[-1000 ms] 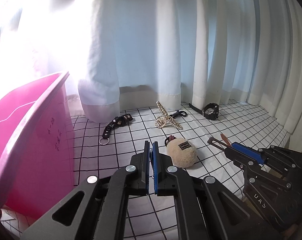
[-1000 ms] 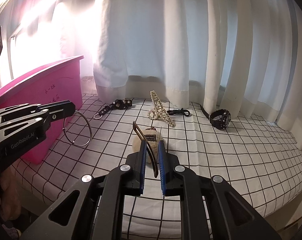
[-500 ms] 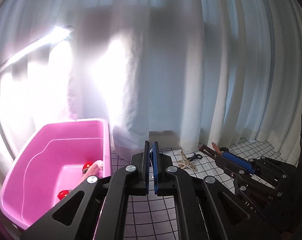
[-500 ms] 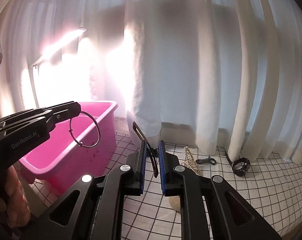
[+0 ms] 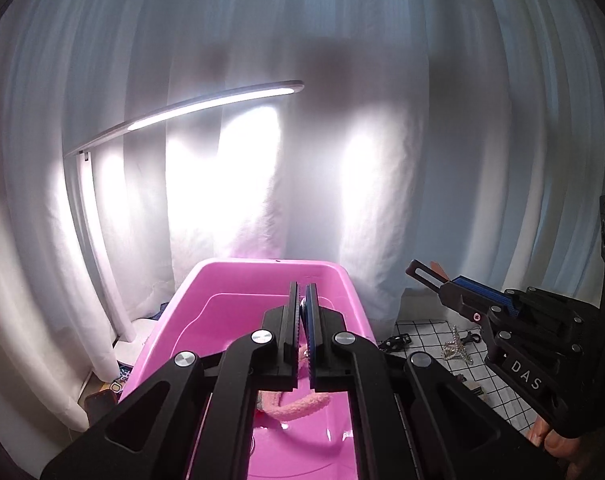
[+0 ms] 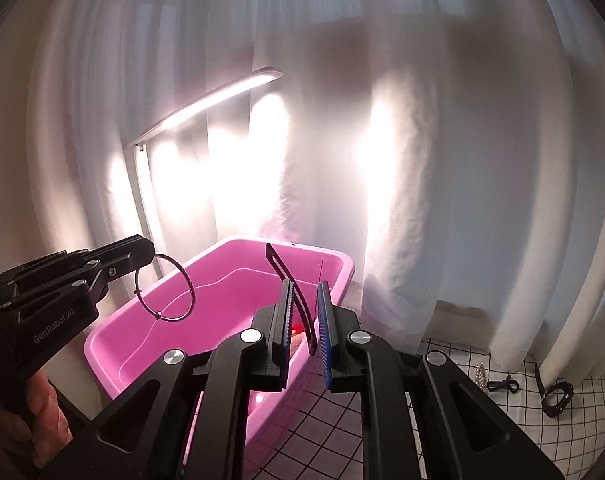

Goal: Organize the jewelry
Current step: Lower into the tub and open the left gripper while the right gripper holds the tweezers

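Curtain [image 5: 262, 80] and lit lamp [image 5: 190, 110] now fill most of both views, where a second ago the checked counter [image 6: 454, 368] with its scattered pieces did; both hands have come up and swung over toward the pink bin [image 5: 230, 280]. Bin sits right under and ahead of the left gripper [image 5: 302, 300], and just ahead-left of the right gripper [image 6: 306, 300]. Left jaws are clenched on the thin metal ring [image 6: 166, 288], which hangs off the tips over the bin's near rim in the right view. Right jaws are clenched on a dark slim strap-like piece [image 6: 290, 292], its upper end sticking up past the tips; what exactly it is I can't tell. Bin already holds a pink fuzzy band [image 5: 298, 404] and something red [image 6: 298, 327]. Left on the counter: a rhinestone clip [image 5: 456, 350], a small black clasp [image 6: 502, 383], a black watch [image 6: 556, 394]. Judgement: carry step is nearly over, both pieces are about in place for dropping into the bin; release is next, the right one needing a bit more travel over the rim.
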Motion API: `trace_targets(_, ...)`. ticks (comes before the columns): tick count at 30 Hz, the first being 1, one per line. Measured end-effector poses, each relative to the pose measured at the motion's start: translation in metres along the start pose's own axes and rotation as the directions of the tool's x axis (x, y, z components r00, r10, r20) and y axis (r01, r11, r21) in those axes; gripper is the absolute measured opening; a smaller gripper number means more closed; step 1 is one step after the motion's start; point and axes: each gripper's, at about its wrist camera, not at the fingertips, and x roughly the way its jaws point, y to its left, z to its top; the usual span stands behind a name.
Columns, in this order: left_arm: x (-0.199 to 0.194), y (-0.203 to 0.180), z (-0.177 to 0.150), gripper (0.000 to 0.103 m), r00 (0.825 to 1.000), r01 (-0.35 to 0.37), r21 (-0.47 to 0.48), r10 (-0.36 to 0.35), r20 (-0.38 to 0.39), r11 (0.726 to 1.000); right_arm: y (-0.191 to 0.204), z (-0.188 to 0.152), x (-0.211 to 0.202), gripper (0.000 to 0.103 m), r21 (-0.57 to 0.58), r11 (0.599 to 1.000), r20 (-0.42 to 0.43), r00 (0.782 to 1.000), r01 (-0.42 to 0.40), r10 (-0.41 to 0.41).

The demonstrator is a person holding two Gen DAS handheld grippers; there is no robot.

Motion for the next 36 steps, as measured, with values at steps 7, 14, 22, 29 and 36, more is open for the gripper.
trace_targets(7, 0.016, 0.032, -0.010, 0.004, 0.995, -0.090, -0.068, 0.086, -0.058, 0.994, 0.020, 0.010, 0.046, 0.012, -0.027, 0.995, -0.084, 0.992, -0.096, 0.093)
trace_targets(14, 0.042, 0.039, -0.024, 0.004, 0.972, -0.205, -0.134, 0.186, -0.146, 0.970, 0.023, 0.018, 0.089, 0.012, -0.070, 0.978, -0.186, 0.966, -0.196, 0.180)
trace_targets(22, 0.062, 0.034, -0.039, 0.004, 0.912, -0.385, -0.251, 0.324, -0.254, 0.888, 0.013, 0.019, 0.128, 0.012, -0.123, 0.924, -0.307, 0.899, -0.362, 0.312)
trace_targets(29, 0.064, 0.029, -0.041, 0.004, 0.838, -0.532, -0.323, 0.432, -0.333, 0.783, 0.011, 0.022, 0.153, 0.012, -0.149, 0.853, -0.402, 0.818, -0.501, 0.411)
trace_targets(36, 0.069, 0.036, -0.046, 0.004, 0.774, -0.610, -0.330, 0.451, -0.445, 0.720, 0.015, 0.020, 0.180, 0.012, -0.097, 0.832, -0.481, 0.757, -0.547, 0.442)
